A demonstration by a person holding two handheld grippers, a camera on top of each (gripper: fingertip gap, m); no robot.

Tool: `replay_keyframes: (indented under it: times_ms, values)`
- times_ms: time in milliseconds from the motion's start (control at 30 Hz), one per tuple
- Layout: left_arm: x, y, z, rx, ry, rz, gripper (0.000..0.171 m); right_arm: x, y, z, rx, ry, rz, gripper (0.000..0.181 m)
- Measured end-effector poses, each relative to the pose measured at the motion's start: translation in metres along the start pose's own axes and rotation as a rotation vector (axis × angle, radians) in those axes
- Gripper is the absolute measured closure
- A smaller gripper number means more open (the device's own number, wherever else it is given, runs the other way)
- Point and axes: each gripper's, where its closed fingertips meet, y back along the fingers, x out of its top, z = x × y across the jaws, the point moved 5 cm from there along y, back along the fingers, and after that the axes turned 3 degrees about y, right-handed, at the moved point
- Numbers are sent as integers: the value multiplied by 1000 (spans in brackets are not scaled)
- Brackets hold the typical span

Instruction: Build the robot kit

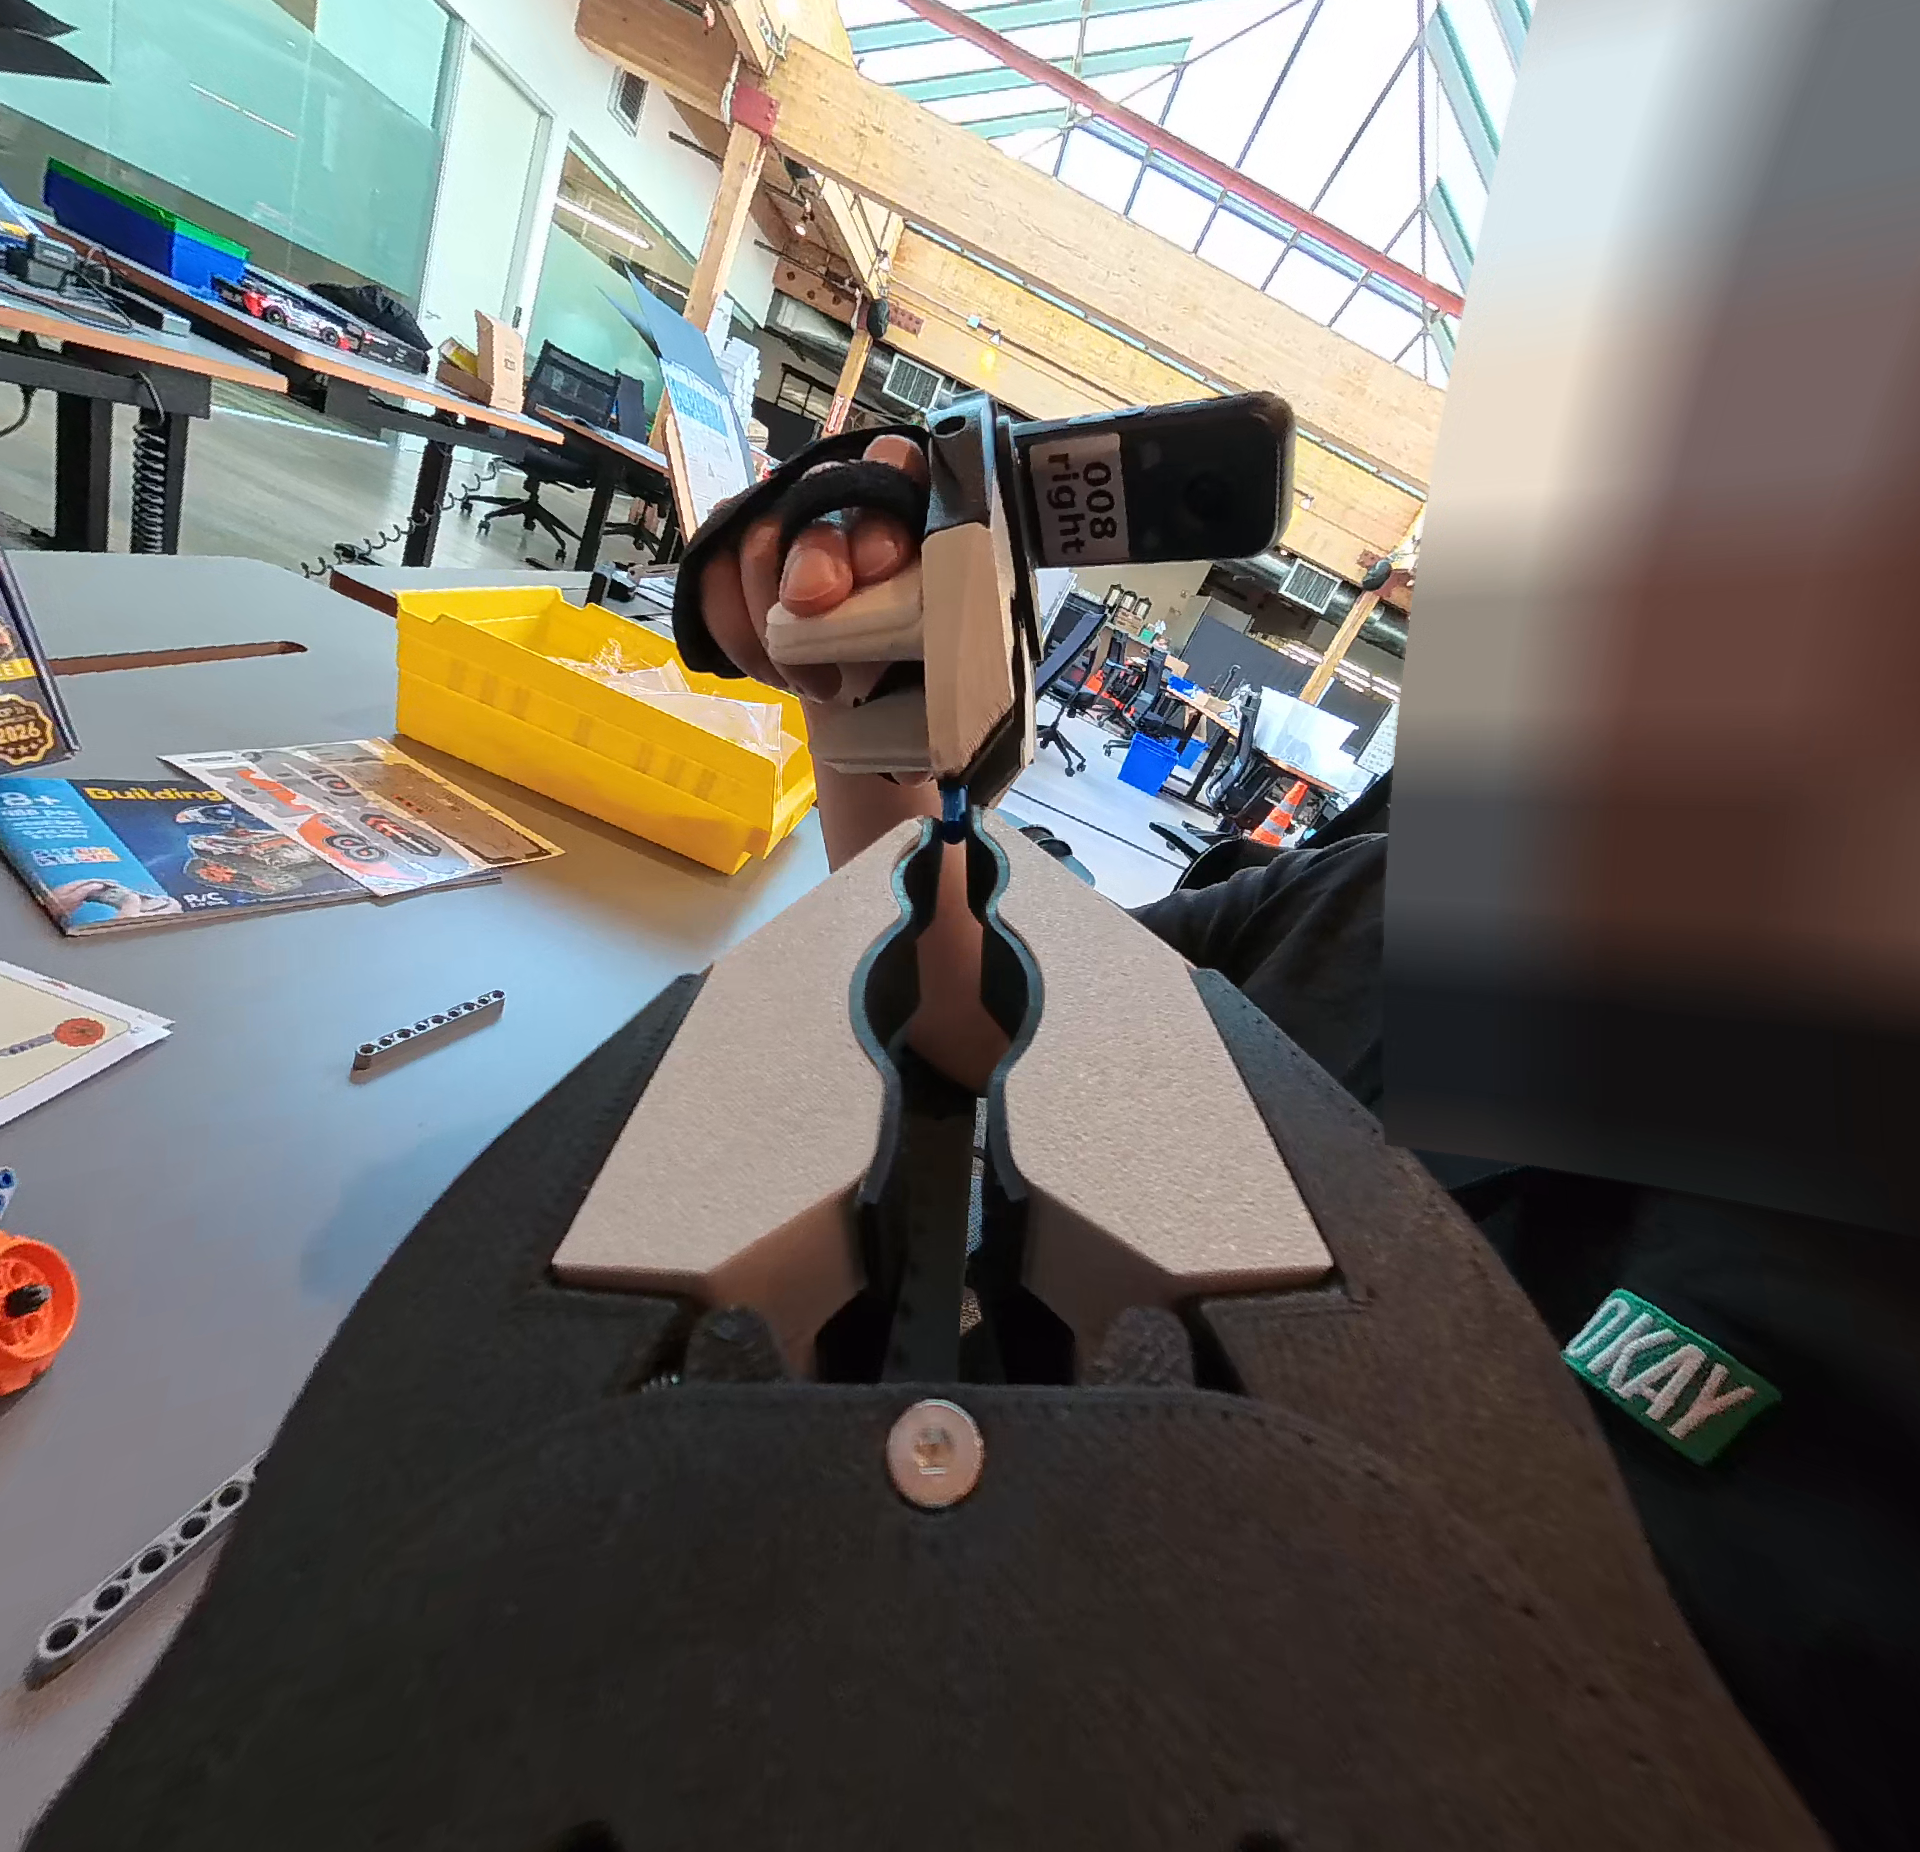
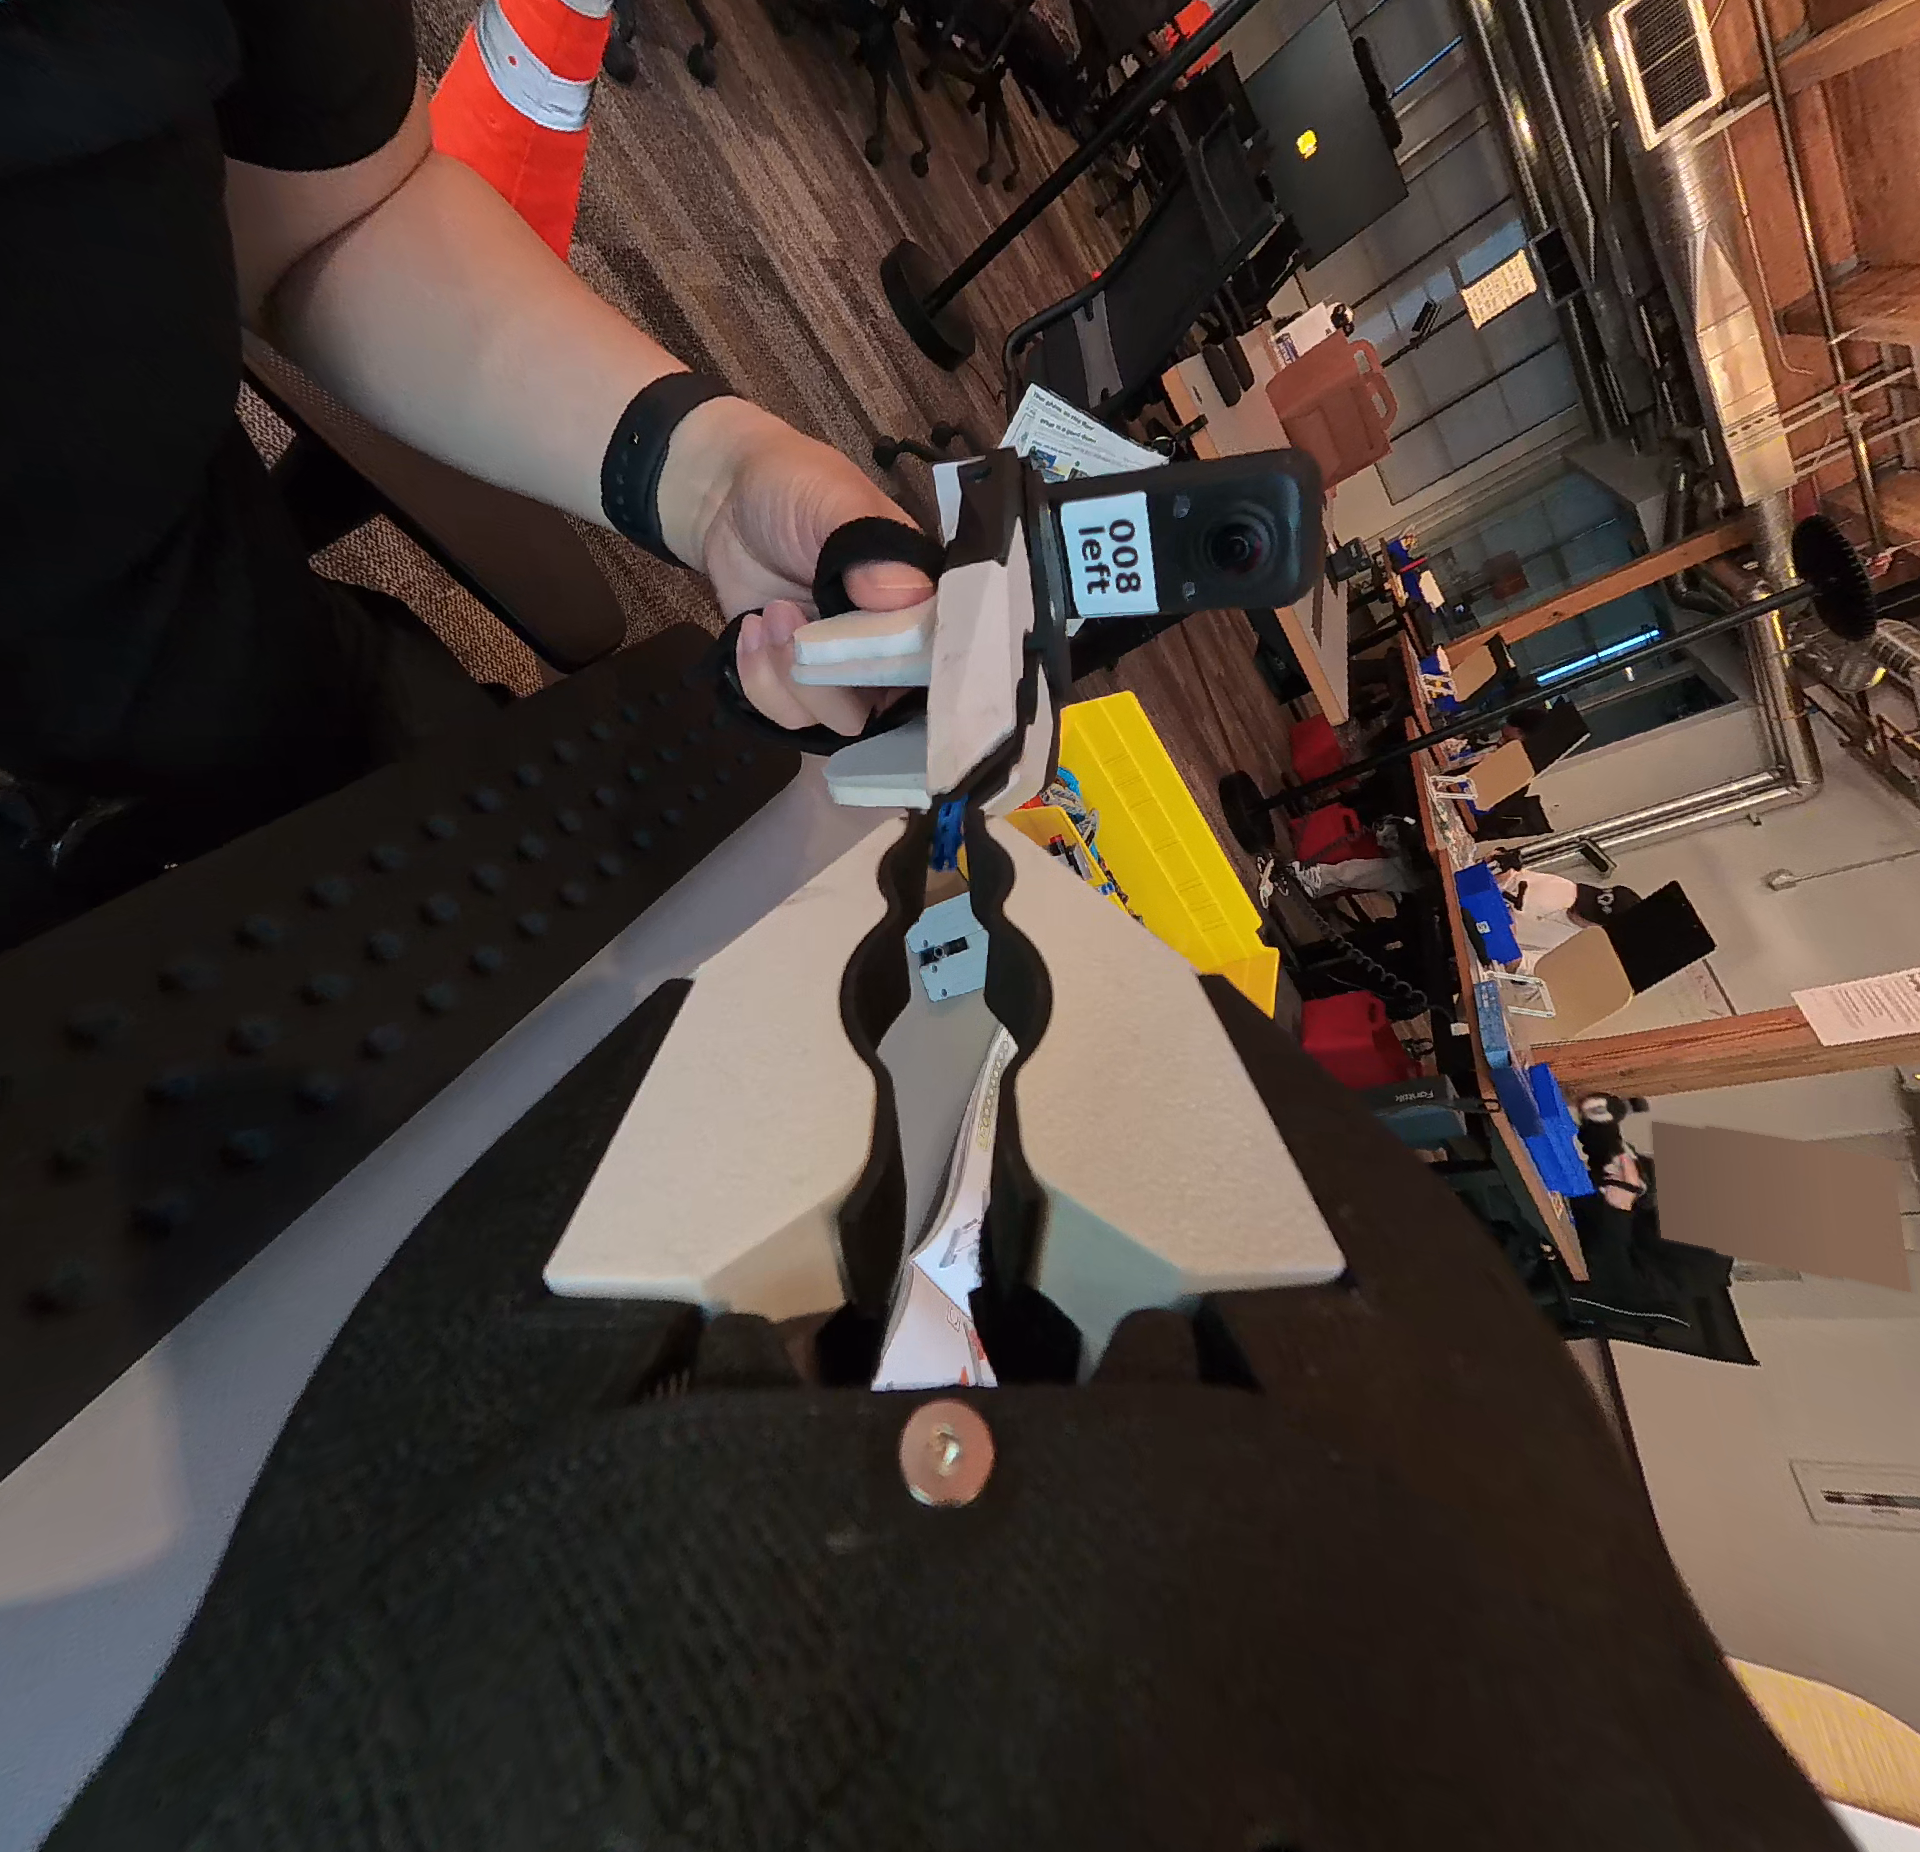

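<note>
My left gripper (image 1: 951, 834) and my right gripper (image 2: 951, 838) meet tip to tip in the air above the grey table (image 1: 312, 1158). A small blue piece (image 1: 954, 813) sits between the two pairs of tips. The left gripper's jaws are closed on its lower end. In the right wrist view the same blue piece (image 2: 948, 832) is pinched in the right gripper's tips and runs into the left gripper (image 2: 977, 794) opposite. In the left wrist view the right gripper (image 1: 971, 768) points down at me, held by a hand (image 1: 821, 576).
A yellow bin (image 1: 582, 701) holding clear plastic bags stands behind on the table. Booklets and a sticker sheet (image 1: 353, 815) lie left of it. Two grey holed beams (image 1: 426, 1028) (image 1: 135, 1584) and an orange wheel hub (image 1: 31, 1314) lie near. A small grey block (image 2: 943, 955) lies below. The tips of both grippers are at nearly the same place.
</note>
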Motion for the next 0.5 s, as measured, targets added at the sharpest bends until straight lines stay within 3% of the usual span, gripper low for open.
replay_keyframes:
  times_ms: [500]
  values:
    - [-2,-1,-1,2,6,-9,169,0,-1,0,1,17,-11,176]
